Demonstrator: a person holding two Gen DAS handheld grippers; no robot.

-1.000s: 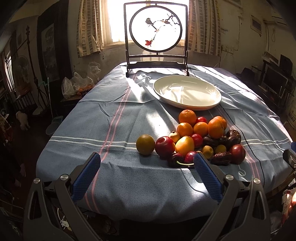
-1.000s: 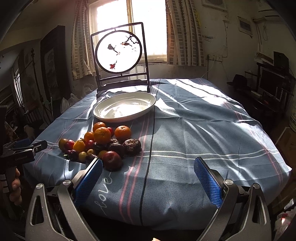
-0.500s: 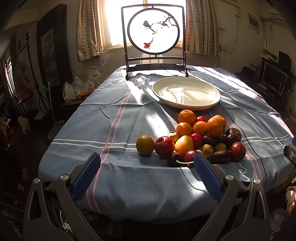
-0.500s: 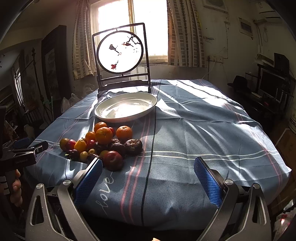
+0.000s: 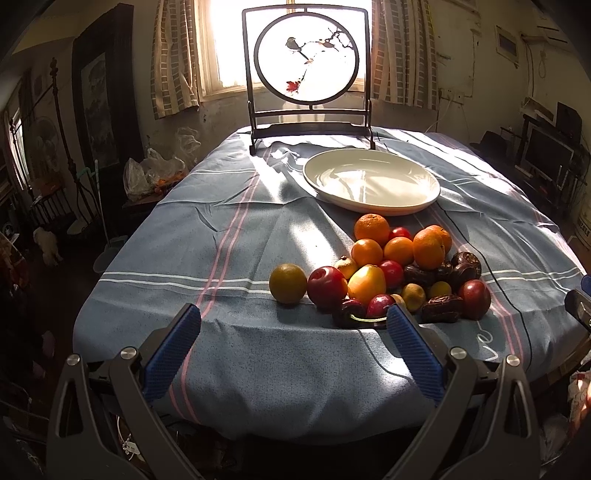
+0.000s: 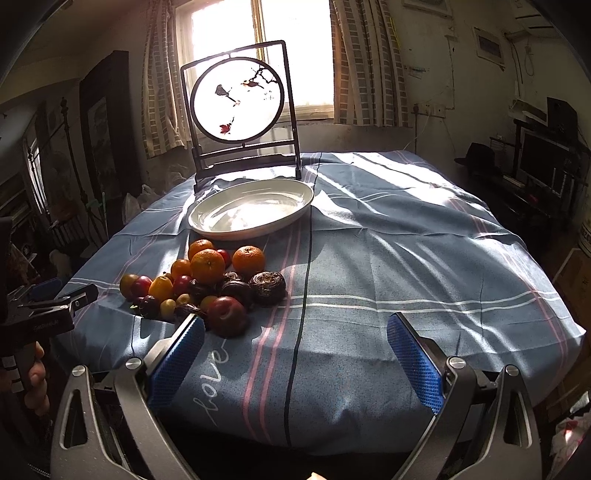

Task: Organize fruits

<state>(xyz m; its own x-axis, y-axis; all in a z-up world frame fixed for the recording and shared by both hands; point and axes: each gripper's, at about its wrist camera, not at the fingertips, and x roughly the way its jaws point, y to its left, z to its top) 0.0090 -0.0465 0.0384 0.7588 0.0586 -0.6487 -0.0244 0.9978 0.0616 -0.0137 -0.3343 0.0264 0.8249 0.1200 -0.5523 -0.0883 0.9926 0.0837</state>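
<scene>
1. The left gripper [image 5: 293, 325] is spread wide with nothing between its blue pads [image 5: 171, 352]. It hangs over the near edge of the table, its right pad just in front of the nearest fruits.
2. The right gripper [image 6: 295, 332] is likewise wide open and empty, above the blue striped tablecloth [image 6: 388, 258] to the right of the fruit heap.
3. In the right wrist view the left gripper's body shows at the far left edge, with a hand [image 6: 35, 384] wrapped around its handle.
4. The pile of fruits [image 5: 384, 273] sits on the cloth near the table's front edge, between the grippers and the plate.
5. At the left end of the pile a greenish-brown round fruit [image 5: 288, 283] lies beside a red apple [image 5: 327, 287], with a yellow-orange fruit [image 5: 366, 283] next to that.
6. Several oranges [image 5: 371, 229] lie at the back of the heap, closest to the plate.
7. Dark wrinkled fruits [image 6: 267, 288] and a dark red plum [image 6: 226, 315] lie on the right side of the pile.
8. A large white oval plate [image 5: 371, 181] lies behind the pile, bare of fruit, in bright sun.
9. Behind the plate a dark framed round screen [image 5: 308, 61] painted with a bird on a branch stands at the far edge, in front of a bright window [image 6: 258, 29] with curtains.
</scene>
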